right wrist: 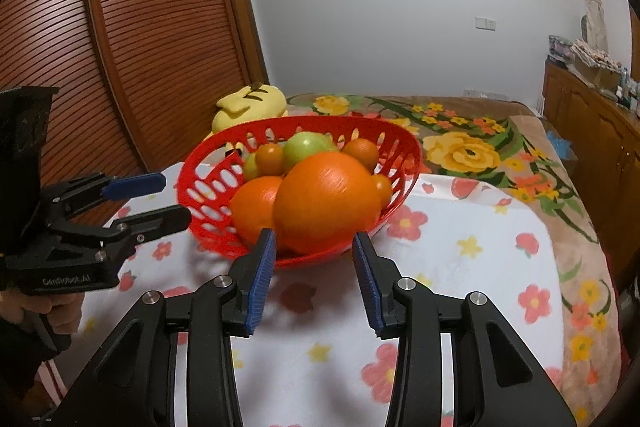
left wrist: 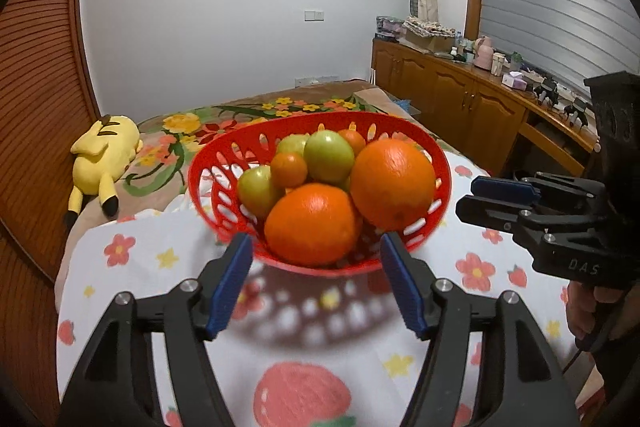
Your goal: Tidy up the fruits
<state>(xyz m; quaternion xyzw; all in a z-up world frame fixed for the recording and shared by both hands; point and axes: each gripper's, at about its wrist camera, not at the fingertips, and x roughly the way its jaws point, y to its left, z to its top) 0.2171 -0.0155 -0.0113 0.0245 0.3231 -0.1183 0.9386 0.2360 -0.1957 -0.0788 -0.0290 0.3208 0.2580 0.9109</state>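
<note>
Nearest the lens, the left gripper (left wrist: 316,247) hangs with jaws parted and nothing between them, just short of the red basket (left wrist: 224,163). That basket rests on a strawberry-print cloth (left wrist: 132,267) and holds 2 large oranges (left wrist: 314,223), several green tomatoes (left wrist: 328,157) and smaller orange fruits (left wrist: 289,169). Further right, the right gripper (right wrist: 314,247) likewise stands released, empty, before the basket's near rim
</note>
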